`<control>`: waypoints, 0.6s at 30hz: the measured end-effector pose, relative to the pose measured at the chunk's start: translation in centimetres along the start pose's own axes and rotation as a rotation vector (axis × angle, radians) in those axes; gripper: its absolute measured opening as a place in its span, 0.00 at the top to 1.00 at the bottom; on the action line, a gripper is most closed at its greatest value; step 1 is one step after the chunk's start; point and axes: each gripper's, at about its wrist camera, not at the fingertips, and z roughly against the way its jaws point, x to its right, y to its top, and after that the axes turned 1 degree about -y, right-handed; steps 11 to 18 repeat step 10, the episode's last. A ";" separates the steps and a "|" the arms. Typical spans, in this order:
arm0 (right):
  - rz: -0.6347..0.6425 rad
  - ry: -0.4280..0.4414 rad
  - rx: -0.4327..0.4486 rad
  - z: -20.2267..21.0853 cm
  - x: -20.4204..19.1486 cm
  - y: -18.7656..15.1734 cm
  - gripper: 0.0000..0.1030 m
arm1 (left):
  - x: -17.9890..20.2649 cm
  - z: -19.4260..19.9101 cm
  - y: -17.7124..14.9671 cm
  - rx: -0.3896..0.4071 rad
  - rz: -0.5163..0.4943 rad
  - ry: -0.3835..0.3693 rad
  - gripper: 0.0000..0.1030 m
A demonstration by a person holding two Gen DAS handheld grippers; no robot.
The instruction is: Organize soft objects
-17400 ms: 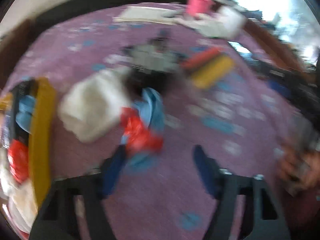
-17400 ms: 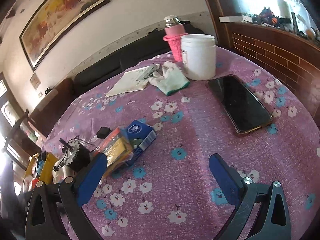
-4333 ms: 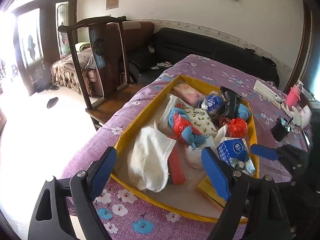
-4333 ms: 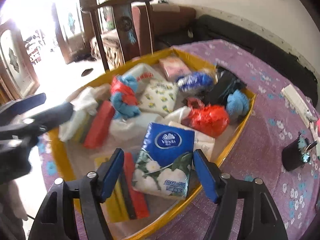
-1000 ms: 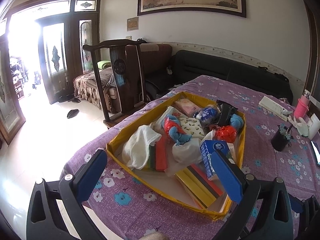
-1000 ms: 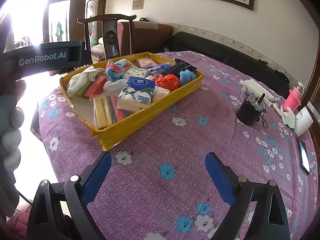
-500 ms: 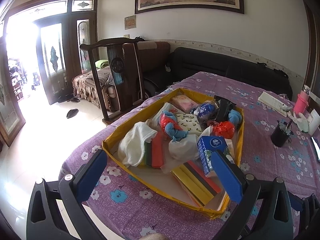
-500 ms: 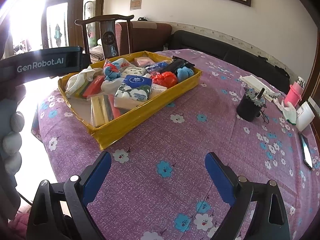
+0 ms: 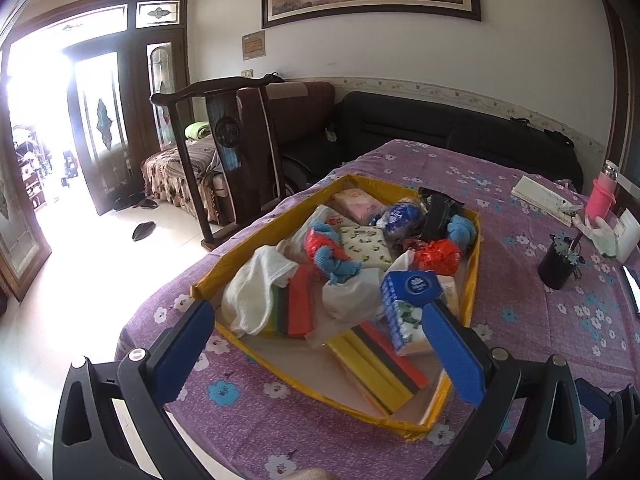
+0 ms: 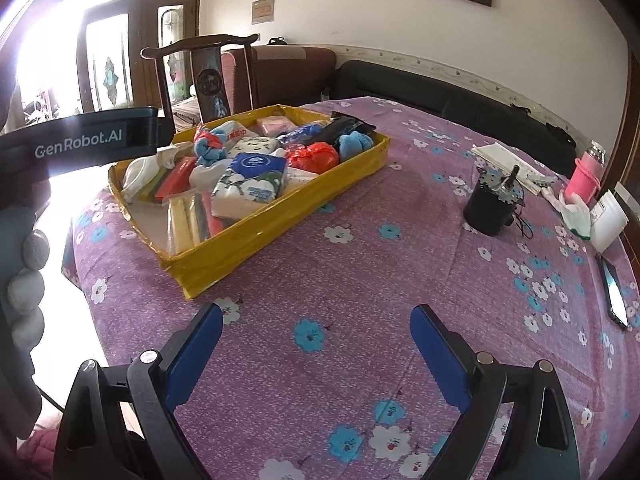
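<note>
A yellow tray [image 9: 475, 264] on the purple flowered table holds several soft things: a white cloth [image 9: 256, 292], a blue tissue pack [image 9: 408, 300], a red bag [image 9: 438, 254], blue and red cloths [image 9: 328, 254] and sponges [image 9: 380, 364]. The tray also shows in the right wrist view [image 10: 280, 220], with the tissue pack [image 10: 252, 180]. My left gripper [image 9: 316, 324] is open and empty, held above the tray's near end. My right gripper [image 10: 316, 330] is open and empty over bare tablecloth, right of the tray.
A black pen holder [image 10: 492, 208], a pink bottle [image 10: 586, 178], a white glove [image 10: 576, 210], a white jar [image 10: 608, 222], papers [image 10: 504, 158] and a phone [image 10: 616, 300] lie on the table's right. A wooden chair [image 9: 224, 152] and black sofa [image 9: 440, 128] stand behind.
Both grippers have drifted slightly back from the tray over the last second. Earlier, the tissue pack and sponges lay on the table; now they lie in the tray.
</note>
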 end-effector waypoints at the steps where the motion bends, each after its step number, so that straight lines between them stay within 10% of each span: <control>1: -0.002 -0.007 0.002 0.1 0.3 0.0 0.06 | 0.3 0.1 0.2 0.003 -0.006 -0.008 0.00; 10: -0.178 -0.142 -0.016 2.4 9.4 -1.0 0.06 | 7.9 2.3 2.3 0.022 -0.139 -0.209 0.00; 18: -0.178 -0.142 -0.016 2.4 9.4 -1.0 0.06 | 7.9 2.3 2.3 0.022 -0.139 -0.209 0.00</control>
